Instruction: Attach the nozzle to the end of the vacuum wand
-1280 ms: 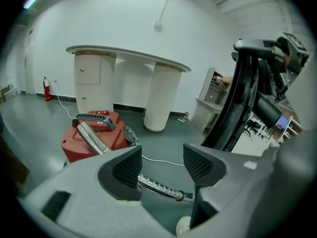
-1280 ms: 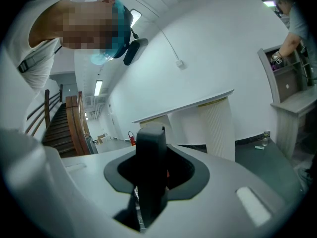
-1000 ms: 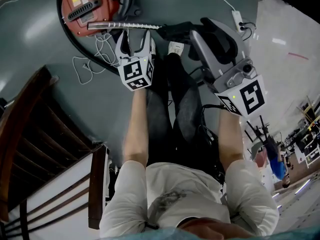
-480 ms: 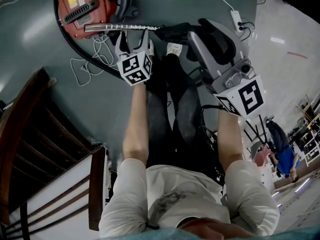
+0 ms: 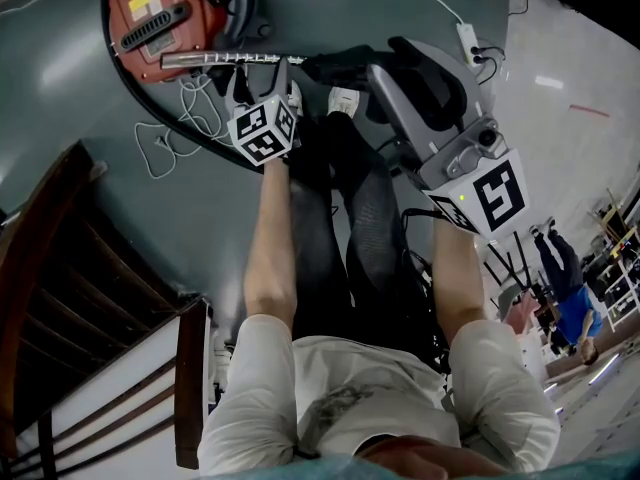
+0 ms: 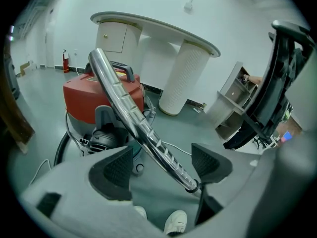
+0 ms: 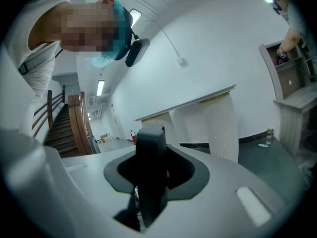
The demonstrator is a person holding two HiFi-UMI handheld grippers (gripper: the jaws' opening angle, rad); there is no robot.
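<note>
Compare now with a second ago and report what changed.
The left gripper has moved down to the chrome wand, which now lies between its open fingers and is not clamped. Nothing was taken hold of or let go. The right gripper stayed in place, shut on the black nozzle. The red vacuum and the wand lie as before.

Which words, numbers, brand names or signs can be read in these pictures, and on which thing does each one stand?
No text can be read for certain.
Yellow label on the red vacuum cleaner: print too small to read.
Left claw, marker cube: black-and-white square code, no words.
Right claw, marker cube: the same kind of code, no words.
</note>
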